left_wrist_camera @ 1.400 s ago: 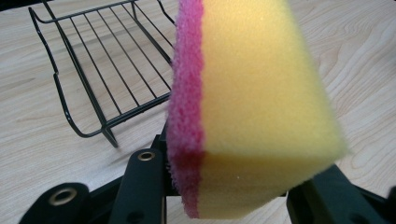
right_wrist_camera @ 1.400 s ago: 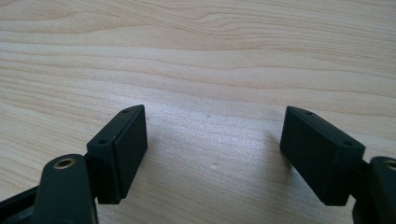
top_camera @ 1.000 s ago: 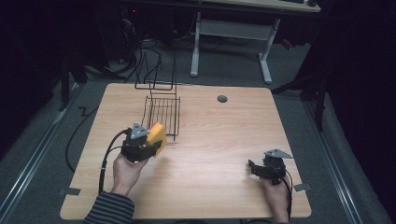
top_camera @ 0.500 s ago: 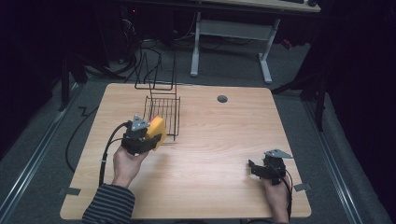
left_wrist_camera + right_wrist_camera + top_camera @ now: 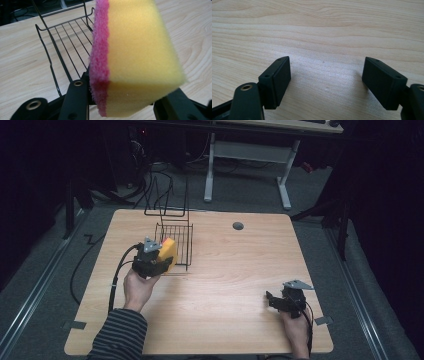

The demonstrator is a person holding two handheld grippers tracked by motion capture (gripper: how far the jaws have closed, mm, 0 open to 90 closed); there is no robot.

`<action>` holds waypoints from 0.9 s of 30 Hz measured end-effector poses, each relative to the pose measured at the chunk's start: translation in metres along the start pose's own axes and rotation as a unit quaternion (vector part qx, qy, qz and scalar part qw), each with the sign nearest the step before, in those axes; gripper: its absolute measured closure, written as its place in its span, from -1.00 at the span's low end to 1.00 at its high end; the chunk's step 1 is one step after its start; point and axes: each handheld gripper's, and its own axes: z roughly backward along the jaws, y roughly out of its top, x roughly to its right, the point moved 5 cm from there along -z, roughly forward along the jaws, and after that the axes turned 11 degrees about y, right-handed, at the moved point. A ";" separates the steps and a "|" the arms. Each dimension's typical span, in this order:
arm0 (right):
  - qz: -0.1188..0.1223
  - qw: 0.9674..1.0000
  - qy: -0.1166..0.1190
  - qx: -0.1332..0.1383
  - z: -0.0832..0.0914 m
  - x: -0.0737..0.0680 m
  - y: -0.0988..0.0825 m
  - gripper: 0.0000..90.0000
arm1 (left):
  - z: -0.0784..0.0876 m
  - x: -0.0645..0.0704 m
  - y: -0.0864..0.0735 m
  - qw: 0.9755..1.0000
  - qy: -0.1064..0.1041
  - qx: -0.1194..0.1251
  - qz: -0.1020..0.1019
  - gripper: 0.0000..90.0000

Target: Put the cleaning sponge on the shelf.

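1. Looking down in the high view: the left gripper (image 5: 159,259) is held over the counter (image 5: 235,285) at its left half, its fingers clamped on a sponge (image 5: 168,254). The sponge sits at the near left edge of a wire rack (image 5: 181,239), which stands on the counter toward the far side. Whether the sponge touches the rack's wires cannot be told from here. The right gripper (image 5: 274,300) rests low at the near right corner of the counter, well apart from the rack, with nothing between its fingers. A small grey disc (image 5: 238,226) lies on the counter, right of the rack.

2. Left gripper view: the sponge (image 5: 140,55) is yellow foam with a pink scouring layer on its left face. It is gripped at its lower end between the two black fingers (image 5: 76,100), one on the pink side, one on the yellow side. The rack (image 5: 62,47) lies just behind and to the left of it, empty wires over bare wood.

3. Right gripper view: the fingers (image 5: 278,80) stand wide apart, holding nothing, just above the bare counter (image 5: 324,32).
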 end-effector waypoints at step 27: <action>0.000 1.000 0.000 0.000 0.000 0.000 0.000 -0.48 | -0.043 -0.016 0.013 0.999 0.039 -0.005 0.010 0.36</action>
